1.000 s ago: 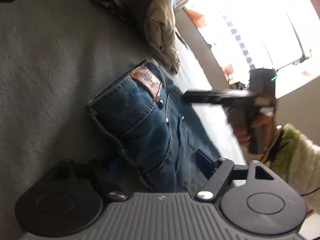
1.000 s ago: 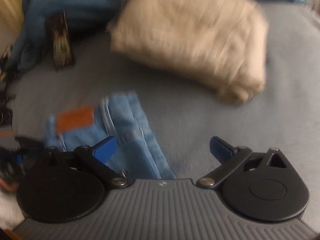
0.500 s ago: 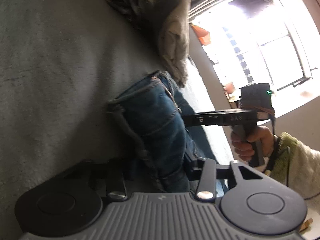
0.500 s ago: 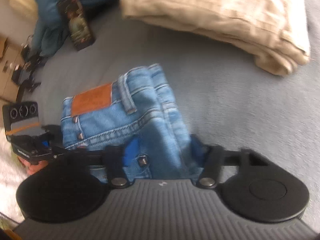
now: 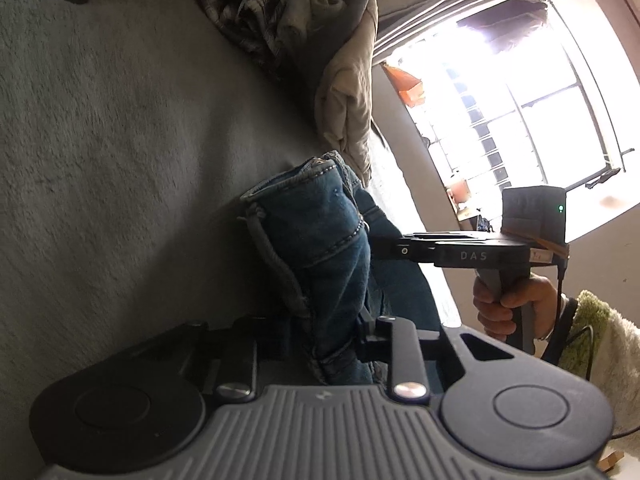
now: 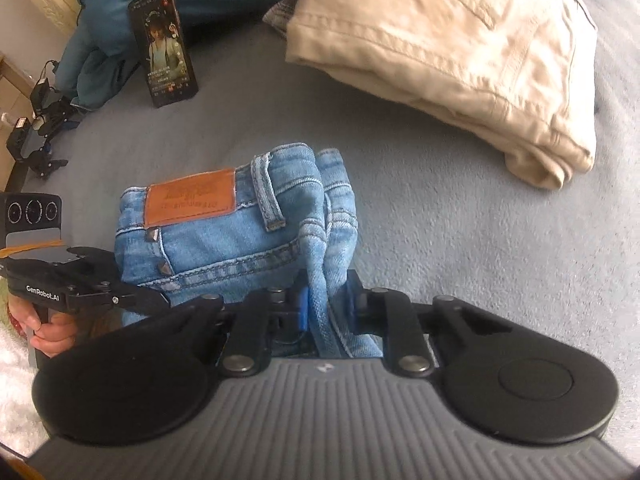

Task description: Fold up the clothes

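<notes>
A folded pair of blue jeans [image 6: 224, 240] with a brown leather patch stands bunched on the grey bed cover [image 6: 460, 220]. My right gripper [image 6: 327, 304] points steeply down; its jaws are closing, and the blue pads press on a thick fold at the near right of the jeans. In the left wrist view the jeans [image 5: 316, 240] look dark. My left gripper [image 5: 320, 338] is closing too, its fingers pinching the near edge of the bundle. Each gripper shows in the other's view, held by a hand: the right gripper [image 5: 384, 250], the left gripper [image 6: 160, 300].
Folded beige trousers [image 6: 440, 52] lie at the back right. A lit phone [image 6: 164, 46] leans on blue cloth [image 6: 100, 52] at the back left. Black gear [image 6: 36, 120] sits at the left edge. A heap of clothes [image 5: 296, 20] lies beside a bright window [image 5: 520, 100].
Both grippers went from wide open to closed around the jeans. The jeans bundle now stands taller and more bunched between them.
</notes>
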`<action>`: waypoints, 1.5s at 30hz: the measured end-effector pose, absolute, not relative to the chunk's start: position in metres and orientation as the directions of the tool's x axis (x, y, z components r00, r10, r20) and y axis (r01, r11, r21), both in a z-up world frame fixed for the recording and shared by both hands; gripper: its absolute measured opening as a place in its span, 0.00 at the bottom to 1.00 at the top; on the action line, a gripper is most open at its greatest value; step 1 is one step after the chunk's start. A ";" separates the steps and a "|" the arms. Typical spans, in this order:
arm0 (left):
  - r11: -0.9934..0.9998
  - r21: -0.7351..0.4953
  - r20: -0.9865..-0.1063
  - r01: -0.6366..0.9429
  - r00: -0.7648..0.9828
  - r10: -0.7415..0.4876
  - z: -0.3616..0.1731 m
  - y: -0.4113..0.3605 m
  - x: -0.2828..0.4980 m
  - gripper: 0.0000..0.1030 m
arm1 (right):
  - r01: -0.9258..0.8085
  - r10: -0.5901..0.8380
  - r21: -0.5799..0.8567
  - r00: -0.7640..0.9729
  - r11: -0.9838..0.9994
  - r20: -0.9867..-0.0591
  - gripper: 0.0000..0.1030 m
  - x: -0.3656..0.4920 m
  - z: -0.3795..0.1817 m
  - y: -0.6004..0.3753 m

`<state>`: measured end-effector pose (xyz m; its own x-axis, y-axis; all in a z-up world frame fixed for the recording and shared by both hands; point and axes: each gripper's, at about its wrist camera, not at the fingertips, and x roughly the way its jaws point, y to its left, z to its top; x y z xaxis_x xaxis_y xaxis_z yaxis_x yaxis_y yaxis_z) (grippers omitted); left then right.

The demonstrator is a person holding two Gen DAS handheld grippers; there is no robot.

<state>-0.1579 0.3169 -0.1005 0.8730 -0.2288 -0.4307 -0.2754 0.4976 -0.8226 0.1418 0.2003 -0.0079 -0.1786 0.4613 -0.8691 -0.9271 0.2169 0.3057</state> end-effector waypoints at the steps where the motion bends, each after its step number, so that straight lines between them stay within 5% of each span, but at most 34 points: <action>1: 0.496 -0.823 -0.429 -0.278 0.875 -0.222 -0.100 0.319 -0.160 0.27 | -0.928 0.466 0.305 -0.176 0.216 -0.867 0.15 0.141 -0.007 0.203; 24: 0.478 -0.770 -0.504 -0.422 0.862 -0.051 -0.098 0.401 -0.200 0.26 | -0.932 0.569 0.339 -0.209 0.131 -0.795 0.16 0.132 -0.037 0.314; 35: 0.574 -0.683 -0.552 -0.452 0.834 0.000 -0.076 0.392 -0.224 0.49 | -0.870 0.657 0.335 -0.017 0.363 -0.754 0.67 0.147 -0.007 0.267; 45: 0.671 -0.562 -0.552 -0.483 0.823 0.131 -0.035 0.379 -0.245 0.50 | -0.676 0.635 0.259 0.395 0.690 -0.663 0.71 0.134 0.081 0.072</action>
